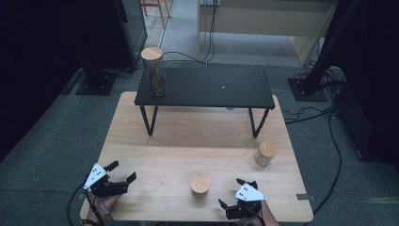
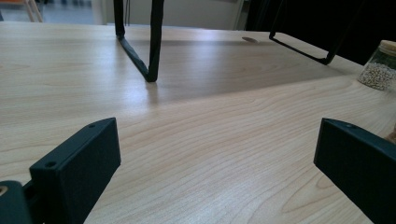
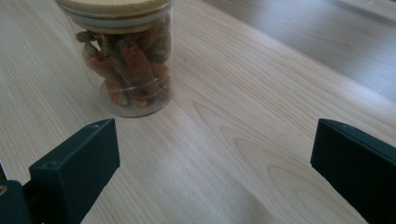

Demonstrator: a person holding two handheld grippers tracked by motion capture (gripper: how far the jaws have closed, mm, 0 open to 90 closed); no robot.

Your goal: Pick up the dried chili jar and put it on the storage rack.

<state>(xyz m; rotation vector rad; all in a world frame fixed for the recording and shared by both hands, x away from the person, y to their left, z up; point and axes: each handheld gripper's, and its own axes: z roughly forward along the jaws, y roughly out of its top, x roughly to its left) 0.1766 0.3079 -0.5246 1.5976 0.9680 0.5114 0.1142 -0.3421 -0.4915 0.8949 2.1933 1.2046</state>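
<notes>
Three glass jars with wooden lids are in view. A tall jar (image 1: 154, 70) stands on the left end of a black riser shelf (image 1: 211, 89). On the wooden table (image 1: 188, 136), a short jar of reddish pieces (image 1: 200, 183) (image 3: 126, 60) sits front centre, and a jar of pale grains (image 1: 266, 153) (image 2: 379, 70) stands at the right. My left gripper (image 1: 122, 171) (image 2: 217, 154) rests open at the front left, holding nothing. My right gripper (image 1: 230, 192) (image 3: 212, 154) is open just right of the reddish jar, which stands apart from its jaws.
The riser's black legs (image 2: 152, 51) stand on the table's middle and back. Black stands and cables (image 1: 324, 80) surround the table on the grey floor. A person's hands hold both grippers at the table's near edge.
</notes>
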